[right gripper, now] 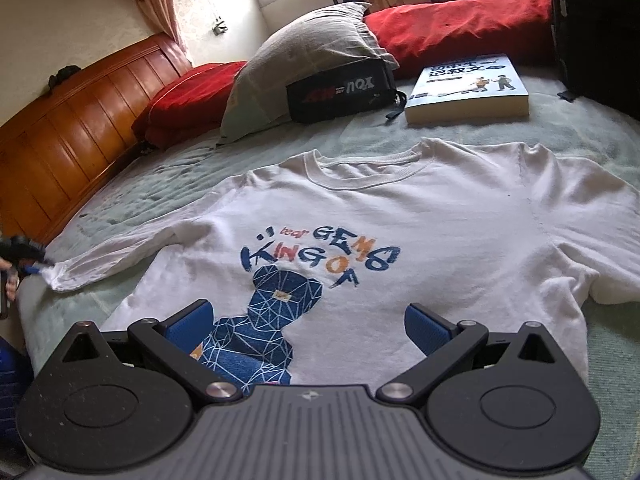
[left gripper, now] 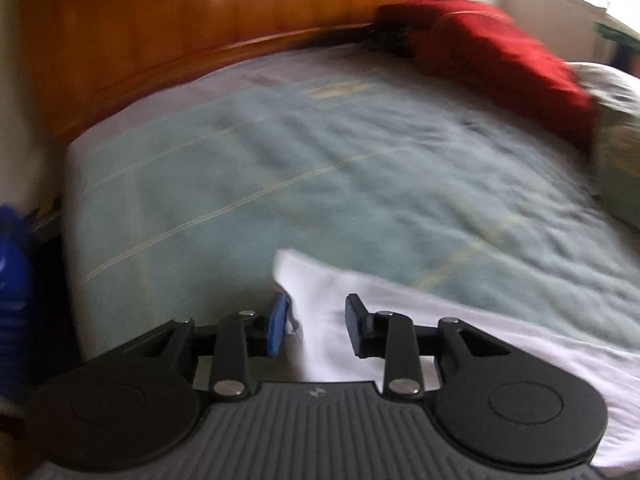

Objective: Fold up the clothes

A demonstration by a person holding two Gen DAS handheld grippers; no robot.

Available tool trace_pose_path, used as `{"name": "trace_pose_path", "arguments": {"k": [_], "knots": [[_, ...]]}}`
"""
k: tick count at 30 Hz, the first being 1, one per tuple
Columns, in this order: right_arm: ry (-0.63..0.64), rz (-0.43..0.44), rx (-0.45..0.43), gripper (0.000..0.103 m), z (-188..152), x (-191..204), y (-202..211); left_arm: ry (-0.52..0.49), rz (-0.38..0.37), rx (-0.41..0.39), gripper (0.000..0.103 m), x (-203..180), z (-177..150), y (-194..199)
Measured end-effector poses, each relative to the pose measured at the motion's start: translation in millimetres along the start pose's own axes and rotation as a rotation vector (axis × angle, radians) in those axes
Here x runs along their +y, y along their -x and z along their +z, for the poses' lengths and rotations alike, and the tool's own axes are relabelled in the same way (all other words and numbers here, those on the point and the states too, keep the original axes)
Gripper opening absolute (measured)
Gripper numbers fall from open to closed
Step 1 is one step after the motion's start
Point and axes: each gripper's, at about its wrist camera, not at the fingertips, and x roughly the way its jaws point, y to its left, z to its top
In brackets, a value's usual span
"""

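my right black plastic claw (right gripper: 308,330) looks matt, with ribbed grey housing, shiny metal pivot pins and textured blue pads. the white cotton-like t-shirt (right gripper: 440,216) is soft matt cloth on a nubbly pale green bedspread (right gripper: 168,168). the orange-brown wooden headboard (right gripper: 76,120) is glossy, the blue paperback book (right gripper: 468,84) smooth.

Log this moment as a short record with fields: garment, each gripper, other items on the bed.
garment: white T-shirt with blue and orange print, spread flat, front up, on the green bedspread
left gripper: jaws apart, left sleeve cuff between the pads, not pinched
right gripper: open, over the shirt's lower front, holding nothing
other items: book, black pouch, grey pillow, red pillows
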Motion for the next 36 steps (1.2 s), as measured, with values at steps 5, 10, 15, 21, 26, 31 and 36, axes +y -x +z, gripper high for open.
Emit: {"name": "trace_pose_path", "arguments": {"k": [5, 10, 15, 21, 26, 31, 36], "knots": [[-0.002, 0.008, 0.003, 0.103, -1, 0, -2, -0.189, -0.264, -0.016, 0.038, -86, -11, 11], [-0.006, 0.003, 0.01, 0.103, -1, -2, -5, -0.425, -0.472, 0.025, 0.044, -189, -38, 3], [-0.02, 0.001, 0.007, 0.103, 0, -6, -4, -0.559, -0.524, 0.037, 0.044, -254, -55, -18], [-0.036, 0.0, 0.011, 0.103, 0, -11, -7, -0.714, -0.531, -0.002, 0.059, -274, -72, -30], [-0.031, -0.009, 0.03, 0.103, -2, -9, -14, -0.785, -0.574, -0.003, 0.003, -277, -76, -20], [-0.032, -0.004, 0.026, 0.103, -2, -10, -14, -0.734, -0.504, -0.06, 0.001, -288, -71, -20], [-0.041, 0.0, 0.026, 0.103, -2, -12, -15, -0.673, -0.468, -0.05, 0.001, -297, -59, -31]]}}
